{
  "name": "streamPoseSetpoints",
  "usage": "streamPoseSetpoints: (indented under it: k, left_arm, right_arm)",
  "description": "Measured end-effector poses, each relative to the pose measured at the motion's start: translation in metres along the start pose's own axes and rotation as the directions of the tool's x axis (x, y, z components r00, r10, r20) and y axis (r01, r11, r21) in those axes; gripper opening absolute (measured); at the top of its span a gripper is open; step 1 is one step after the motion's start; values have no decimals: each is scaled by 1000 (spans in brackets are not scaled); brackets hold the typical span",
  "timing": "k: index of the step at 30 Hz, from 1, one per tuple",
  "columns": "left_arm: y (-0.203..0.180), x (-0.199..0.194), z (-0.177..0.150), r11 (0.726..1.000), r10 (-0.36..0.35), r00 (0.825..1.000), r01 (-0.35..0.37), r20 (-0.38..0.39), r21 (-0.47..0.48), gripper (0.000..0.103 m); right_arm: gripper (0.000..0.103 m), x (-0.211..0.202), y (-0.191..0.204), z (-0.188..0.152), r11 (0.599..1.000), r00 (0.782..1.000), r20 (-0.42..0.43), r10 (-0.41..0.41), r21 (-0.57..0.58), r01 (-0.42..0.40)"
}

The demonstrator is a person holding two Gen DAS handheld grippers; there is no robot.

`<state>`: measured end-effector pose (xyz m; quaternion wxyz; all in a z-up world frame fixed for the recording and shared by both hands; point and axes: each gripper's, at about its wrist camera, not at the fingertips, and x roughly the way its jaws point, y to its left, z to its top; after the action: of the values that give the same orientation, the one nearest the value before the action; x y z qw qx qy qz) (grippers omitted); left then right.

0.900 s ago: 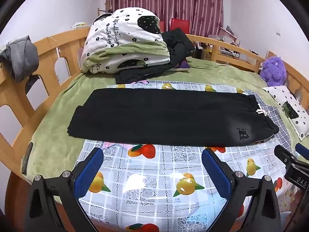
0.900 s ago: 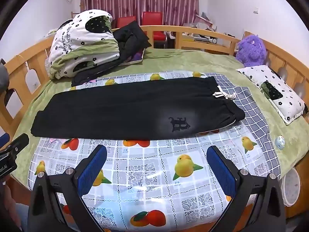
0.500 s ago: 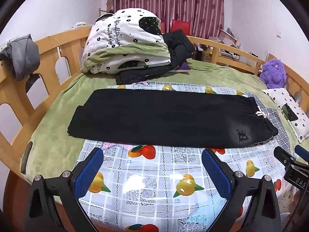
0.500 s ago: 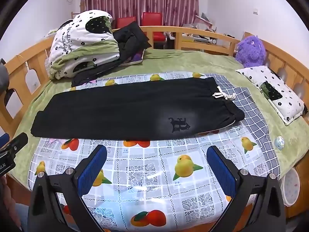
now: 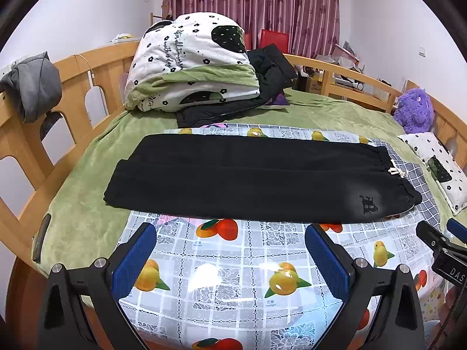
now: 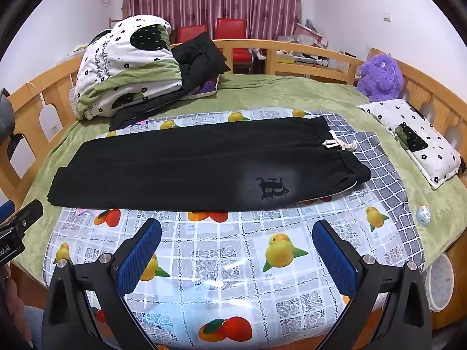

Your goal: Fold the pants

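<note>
**Pants flat on the fruit-print cloth, both grippers wide and empty**

Pants (image 5: 256,178), black, lie stretched across the bed on a glossy fruit-print tablecloth (image 5: 233,274), leg against leg, the cuffs at 9 o'clock and the elastic waistband at 3 o'clock. A white drawstring (image 6: 340,145) lies at the waist end, and a dark emblem (image 6: 273,188) sits on the near leg close to the waistband.

At 9 o'clock in the left wrist view, a grey garment (image 5: 32,87) hangs over the wooden bed rail (image 5: 87,67). Toward 11 o'clock a folded white-and-green quilt (image 5: 189,64) sits on a black jacket (image 5: 262,84).

The left gripper (image 5: 230,250) hovers at 6 o'clock, near the pants' near edge, its blue pads (image 5: 134,258) spread fully apart with only tablecloth showing between them; it holds and touches nothing. The right gripper (image 6: 236,248) does likewise, jaws at full spread, empty, clear of the fabric.

At 2 o'clock a purple plush toy (image 6: 379,77) rests by the rail, with a flower-print pillow (image 6: 414,140) just below it on the green blanket (image 6: 277,93).
</note>
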<state>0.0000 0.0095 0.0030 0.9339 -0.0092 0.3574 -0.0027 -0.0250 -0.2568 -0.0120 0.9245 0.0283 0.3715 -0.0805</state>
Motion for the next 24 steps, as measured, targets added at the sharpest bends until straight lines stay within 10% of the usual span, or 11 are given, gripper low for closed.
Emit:
streamPoseSetpoints:
  k: [24]
  left_arm:
    - [-1,2,-2,1000,1,1000,-1,-2,-2,103]
  right_arm:
    - [101,3,-2,-1,1000,1000,-14,20,8,-20]
